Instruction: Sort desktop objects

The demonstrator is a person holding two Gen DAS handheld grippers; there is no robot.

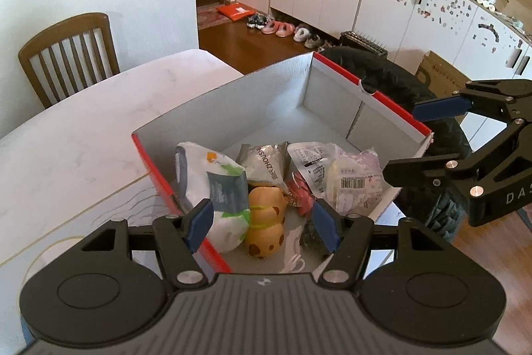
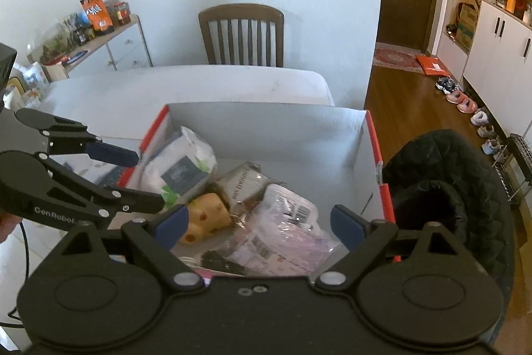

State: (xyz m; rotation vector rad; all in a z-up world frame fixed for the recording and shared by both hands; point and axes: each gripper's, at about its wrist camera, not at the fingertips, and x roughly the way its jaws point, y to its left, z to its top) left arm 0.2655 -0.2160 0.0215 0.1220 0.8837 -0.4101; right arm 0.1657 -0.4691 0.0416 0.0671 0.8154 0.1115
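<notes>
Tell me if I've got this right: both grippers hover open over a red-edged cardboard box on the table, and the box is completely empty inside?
Not quite. The box is not empty: the left wrist view shows a yellow plush toy, a white tissue pack and plastic-wrapped packets at its near end. The rest holds: the left gripper and right gripper are open above it, holding nothing.

Box [image 1: 335, 95]: red outside, grey inside. In box: white packet [image 1: 212, 188] with green-orange print; yellow toy [image 1: 266, 222], brown spots; silver pouch [image 1: 266, 165]; clear bag [image 1: 339, 175], barcode label. Beside box: black jacket [image 2: 449, 188].
</notes>
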